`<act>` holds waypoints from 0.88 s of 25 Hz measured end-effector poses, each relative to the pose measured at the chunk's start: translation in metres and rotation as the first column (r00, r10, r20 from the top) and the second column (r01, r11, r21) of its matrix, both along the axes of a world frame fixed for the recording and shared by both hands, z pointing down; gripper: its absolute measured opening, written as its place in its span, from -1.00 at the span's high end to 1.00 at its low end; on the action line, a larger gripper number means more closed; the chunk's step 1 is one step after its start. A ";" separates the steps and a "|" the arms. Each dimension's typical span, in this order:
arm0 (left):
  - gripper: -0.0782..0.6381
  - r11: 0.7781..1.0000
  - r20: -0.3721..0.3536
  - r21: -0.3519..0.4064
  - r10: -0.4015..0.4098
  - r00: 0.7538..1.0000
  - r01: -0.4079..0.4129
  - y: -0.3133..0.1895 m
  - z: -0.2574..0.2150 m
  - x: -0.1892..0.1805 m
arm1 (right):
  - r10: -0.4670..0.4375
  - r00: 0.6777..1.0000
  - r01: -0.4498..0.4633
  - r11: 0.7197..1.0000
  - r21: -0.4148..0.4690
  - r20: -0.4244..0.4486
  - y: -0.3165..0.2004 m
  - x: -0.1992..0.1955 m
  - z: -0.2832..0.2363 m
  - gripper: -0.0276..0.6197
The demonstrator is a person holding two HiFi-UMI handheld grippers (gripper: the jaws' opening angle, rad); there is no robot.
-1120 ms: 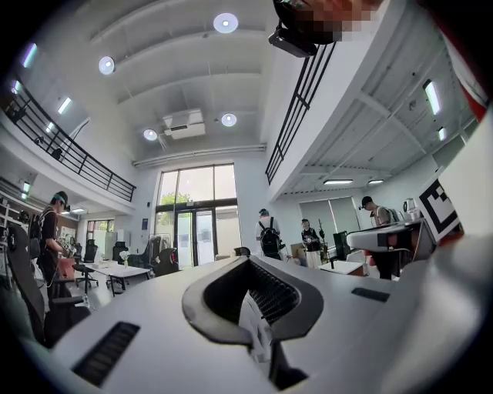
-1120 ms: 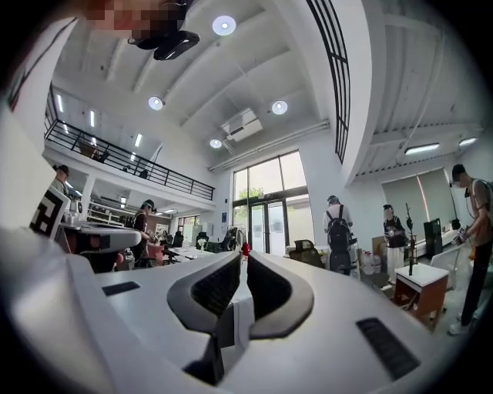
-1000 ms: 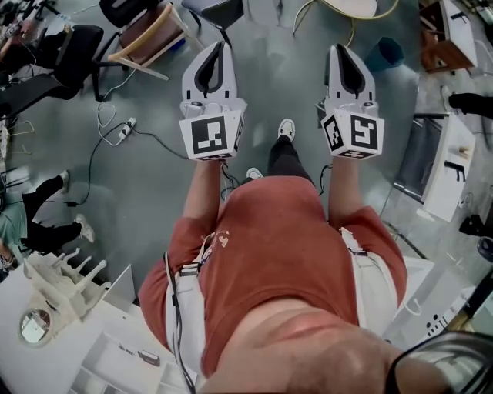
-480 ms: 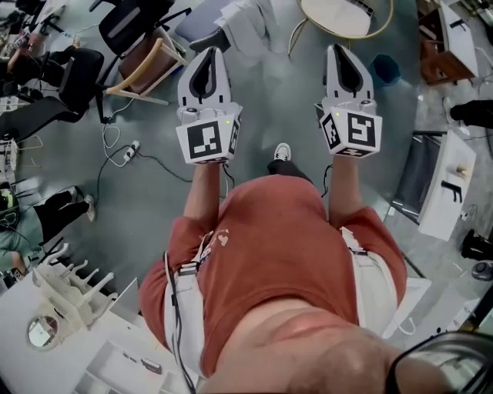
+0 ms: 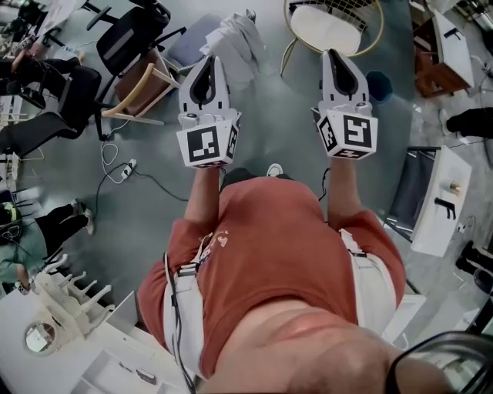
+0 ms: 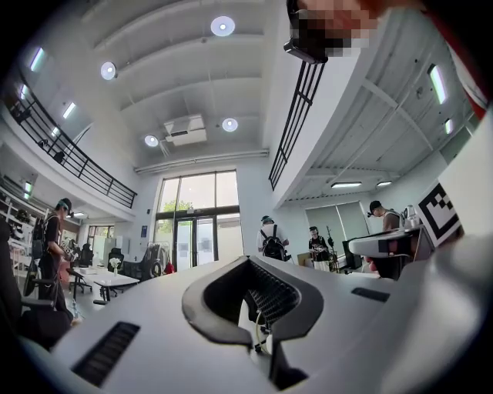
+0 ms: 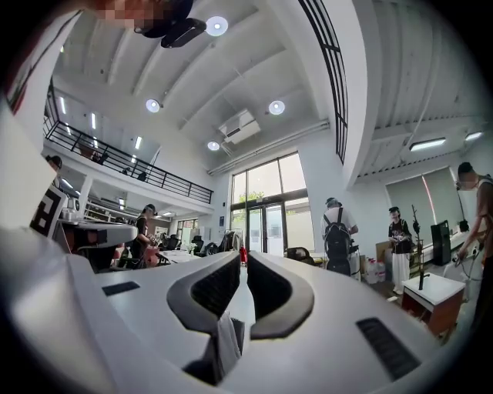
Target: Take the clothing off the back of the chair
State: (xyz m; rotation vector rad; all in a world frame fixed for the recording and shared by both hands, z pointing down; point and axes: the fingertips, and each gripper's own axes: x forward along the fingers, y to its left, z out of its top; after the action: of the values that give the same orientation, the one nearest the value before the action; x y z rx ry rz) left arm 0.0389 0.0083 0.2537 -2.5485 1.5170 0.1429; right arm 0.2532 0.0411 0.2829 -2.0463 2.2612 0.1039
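Note:
A white garment (image 5: pixel 233 37) hangs over a chair with a blue-grey seat (image 5: pixel 187 48) at the top of the head view, on the grey floor. My left gripper (image 5: pixel 209 60) is held out level in front of the person, its tip just below and left of the garment in that view and well above the floor. Its jaws are shut and empty (image 6: pixel 248 262). My right gripper (image 5: pixel 339 55) is held out beside it, further right, jaws shut with nothing between them (image 7: pixel 243 258). Both gripper views look out across a tall hall; neither shows the garment.
A round cream seat in a gold wire frame (image 5: pixel 330 21) stands ahead of the right gripper. A black office chair (image 5: pixel 131 38) and a wooden-framed chair (image 5: pixel 142 85) stand at the left. A cable and power strip (image 5: pixel 123 165) lie on the floor. A white cabinet (image 5: pixel 439 200) stands at the right. People stand far off (image 7: pixel 337 231).
The person has walked forward: the chair with the white garment and the round wire chair have come down into view from the top. Both grippers stay shut and held out level.

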 end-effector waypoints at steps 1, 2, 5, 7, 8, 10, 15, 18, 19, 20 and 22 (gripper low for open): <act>0.74 1.000 0.002 0.000 -0.001 1.000 0.001 -0.002 0.000 0.004 | -0.003 1.000 0.003 1.000 0.000 0.003 -0.002 0.003 0.001 0.79; 0.74 1.000 0.004 0.000 -0.001 1.000 0.001 -0.003 0.000 0.007 | -0.006 1.000 0.006 1.000 -0.002 0.005 -0.004 0.005 0.002 0.79; 0.74 1.000 0.005 -0.002 -0.013 1.000 0.013 -0.009 0.000 0.009 | -0.020 1.000 0.020 1.000 -0.012 0.013 -0.013 0.006 0.009 0.79; 0.74 1.000 0.011 -0.007 -0.023 1.000 0.023 -0.015 0.002 0.005 | -0.036 0.999 0.036 0.999 -0.021 0.014 -0.020 0.001 0.013 0.79; 0.74 1.000 0.012 -0.010 -0.029 0.999 0.029 -0.018 0.003 0.003 | -0.045 0.999 0.046 0.999 -0.026 0.011 -0.024 -0.002 0.016 0.79; 0.74 0.999 0.011 -0.011 -0.040 0.999 0.040 -0.024 0.004 0.000 | -0.060 0.998 0.060 0.998 -0.035 0.005 -0.032 -0.006 0.019 0.79; 0.74 0.999 0.016 -0.001 -0.053 0.998 0.053 -0.041 0.005 -0.012 | -0.083 0.996 0.082 0.995 -0.050 -0.014 -0.052 -0.022 0.024 0.79; 0.74 0.999 0.017 0.002 -0.054 0.998 0.054 -0.056 0.012 -0.022 | -0.106 0.993 0.103 0.993 -0.064 -0.043 -0.068 -0.035 0.031 0.79; 0.74 0.998 0.013 0.003 -0.056 0.998 0.056 -0.063 0.014 -0.025 | -0.111 0.992 0.107 0.992 -0.070 -0.060 -0.076 -0.037 0.033 0.79; 0.74 0.998 0.009 0.003 -0.059 0.998 0.059 -0.070 0.017 -0.029 | -0.113 0.991 0.107 0.991 -0.077 -0.077 -0.085 -0.039 0.036 0.79; 0.74 0.997 0.012 -0.001 -0.072 0.997 0.072 -0.087 0.023 -0.036 | -0.113 0.989 0.105 0.990 -0.090 -0.097 -0.104 -0.041 0.039 0.79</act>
State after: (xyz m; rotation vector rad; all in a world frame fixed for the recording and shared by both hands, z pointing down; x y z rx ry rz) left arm 0.0025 -0.0782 0.2763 -2.4871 1.6029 0.1160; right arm 0.2124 -0.0626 0.3219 -1.9952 2.4746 0.1084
